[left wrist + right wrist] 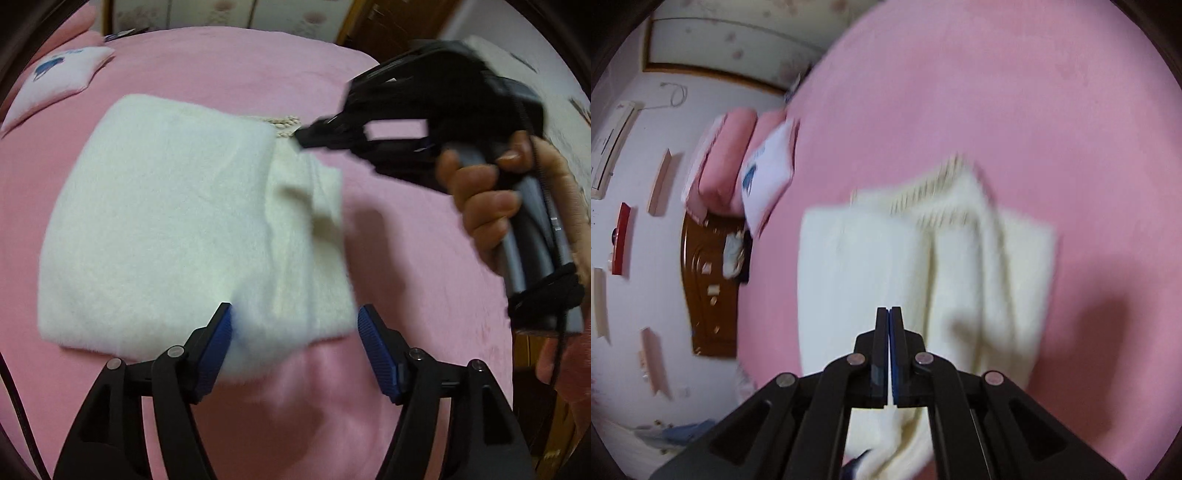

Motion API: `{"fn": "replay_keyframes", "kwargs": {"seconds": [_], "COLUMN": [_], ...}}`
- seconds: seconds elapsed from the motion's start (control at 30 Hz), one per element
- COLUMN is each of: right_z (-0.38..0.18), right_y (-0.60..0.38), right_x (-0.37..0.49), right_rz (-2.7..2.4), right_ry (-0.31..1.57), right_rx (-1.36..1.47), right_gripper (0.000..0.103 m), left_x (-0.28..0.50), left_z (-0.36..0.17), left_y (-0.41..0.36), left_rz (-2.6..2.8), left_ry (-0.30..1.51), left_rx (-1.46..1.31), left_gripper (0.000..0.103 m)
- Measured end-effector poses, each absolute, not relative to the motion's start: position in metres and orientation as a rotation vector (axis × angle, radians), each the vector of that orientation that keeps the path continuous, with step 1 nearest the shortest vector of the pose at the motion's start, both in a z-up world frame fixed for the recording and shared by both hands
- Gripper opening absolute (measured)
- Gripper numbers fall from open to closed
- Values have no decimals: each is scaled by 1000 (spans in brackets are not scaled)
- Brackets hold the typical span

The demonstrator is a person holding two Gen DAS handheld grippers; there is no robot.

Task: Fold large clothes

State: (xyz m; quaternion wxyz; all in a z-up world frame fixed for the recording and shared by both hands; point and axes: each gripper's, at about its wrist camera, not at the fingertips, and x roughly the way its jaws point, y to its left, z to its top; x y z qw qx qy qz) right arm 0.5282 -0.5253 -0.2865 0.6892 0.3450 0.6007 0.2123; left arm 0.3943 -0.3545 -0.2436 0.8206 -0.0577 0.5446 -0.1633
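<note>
A fuzzy white sweater (166, 229) lies partly folded on the pink bed (388, 258); its beaded collar shows at the far edge. My left gripper (294, 325) is open, its blue pads either side of the sweater's near edge, holding nothing. My right gripper (301, 138), held in a hand, is shut with its tip at the collar and lifts a loose flap (314, 192) of the sweater. In the right wrist view the right gripper (889, 314) is shut and the white sweater (923, 273) hangs below it; the pinch point is blurred.
A white pillow with a blue print (62, 70) lies at the bed's far left, with pink pillows (727, 158) beside it. A brown wooden headboard (709, 295) and a white wall (646, 184) stand beyond the bed. Wooden furniture (391, 18) stands behind.
</note>
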Motion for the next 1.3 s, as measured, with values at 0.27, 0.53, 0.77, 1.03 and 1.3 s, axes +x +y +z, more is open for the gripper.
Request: {"fn": "replay_keyframes", "kwargs": {"seconds": [0.27, 0.53, 0.77, 1.03, 1.3], "right_z": [-341, -329, -309, -327, -318], "right_y": [-479, -432, -473, -449, -453], "right_x": [507, 540, 524, 536, 528], "right_rz": [387, 337, 304, 248, 300], "right_ry": [1537, 1450, 1393, 1504, 1346], "right_rx": [878, 806, 850, 712, 756], "right_gripper": [5, 21, 5, 47, 9], "left_x": [396, 421, 434, 434, 443], "left_z": [-213, -194, -197, -214, -234], "left_y": [-294, -238, -221, -213, -195], "left_rz": [-284, -131, -104, -126, -64], "left_ry": [1215, 1153, 1162, 1218, 1283], "left_rx": [-204, -267, -286, -220, -225], "left_gripper": [80, 81, 81, 81, 81]}}
